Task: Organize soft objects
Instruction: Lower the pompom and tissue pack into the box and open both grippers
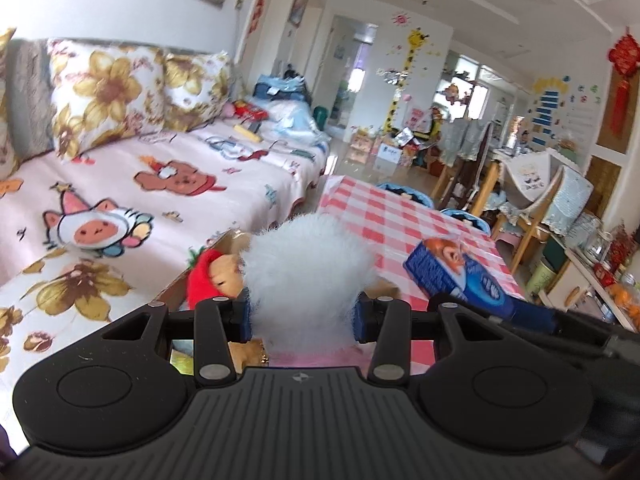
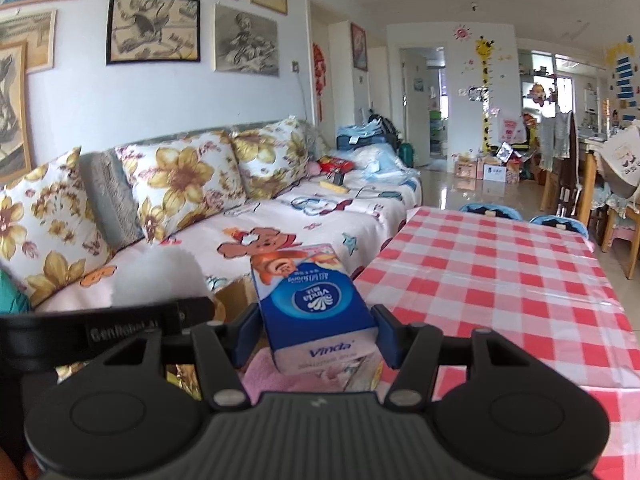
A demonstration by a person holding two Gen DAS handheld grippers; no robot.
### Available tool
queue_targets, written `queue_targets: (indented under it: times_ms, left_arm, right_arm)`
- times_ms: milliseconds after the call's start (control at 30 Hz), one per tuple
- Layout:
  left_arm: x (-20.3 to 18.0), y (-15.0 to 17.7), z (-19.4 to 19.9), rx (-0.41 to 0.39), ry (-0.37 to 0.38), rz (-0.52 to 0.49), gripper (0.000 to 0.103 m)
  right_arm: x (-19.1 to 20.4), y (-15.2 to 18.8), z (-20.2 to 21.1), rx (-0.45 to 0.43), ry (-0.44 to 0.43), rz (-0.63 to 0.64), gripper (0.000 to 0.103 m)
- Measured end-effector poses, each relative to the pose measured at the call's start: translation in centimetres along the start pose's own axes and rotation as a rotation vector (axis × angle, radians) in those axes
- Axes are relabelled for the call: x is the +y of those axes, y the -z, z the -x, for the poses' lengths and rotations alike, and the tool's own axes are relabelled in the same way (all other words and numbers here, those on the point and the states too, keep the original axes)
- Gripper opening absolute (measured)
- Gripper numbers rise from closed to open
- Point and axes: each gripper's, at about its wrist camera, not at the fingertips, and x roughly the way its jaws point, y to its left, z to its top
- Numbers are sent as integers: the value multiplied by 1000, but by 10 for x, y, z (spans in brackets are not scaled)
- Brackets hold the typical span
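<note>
The left tongs [image 1: 302,316] were clamped on a white fluffy toy [image 1: 308,276], its fur bulging out past both blue pads and up over them, probably held high to clear the cardboard box [image 1: 224,246] just beyond, where a red plush [image 1: 204,280] already lay (likely the collecting spot). The right tongs [image 2: 316,334] were clamped on a blue tissue pack [image 2: 316,300], pinched at its sides, the near end sticking back toward the camera. Farther off, the checked table [image 2: 500,280] stood bare beside the sofa [image 2: 280,224].
</note>
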Motion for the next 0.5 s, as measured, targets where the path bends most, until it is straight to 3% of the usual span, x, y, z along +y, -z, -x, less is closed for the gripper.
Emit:
queue_targets:
  times_ms: [267, 400, 467, 500]
  left_arm:
    - [0, 2, -3, 23, -44, 2, 54]
    - [-2, 4, -3, 42, -35, -18, 56]
    - [0, 2, -6, 47, -22, -25, 73]
    - [2, 1, -5, 44, -10, -19, 79]
  right_arm:
    - [17, 21, -22, 104, -75, 65, 54]
    - [23, 28, -20, 134, -90, 102, 64]
    - [20, 28, -14, 126, -82, 94, 69]
    - [16, 26, -9, 114, -85, 74, 76]
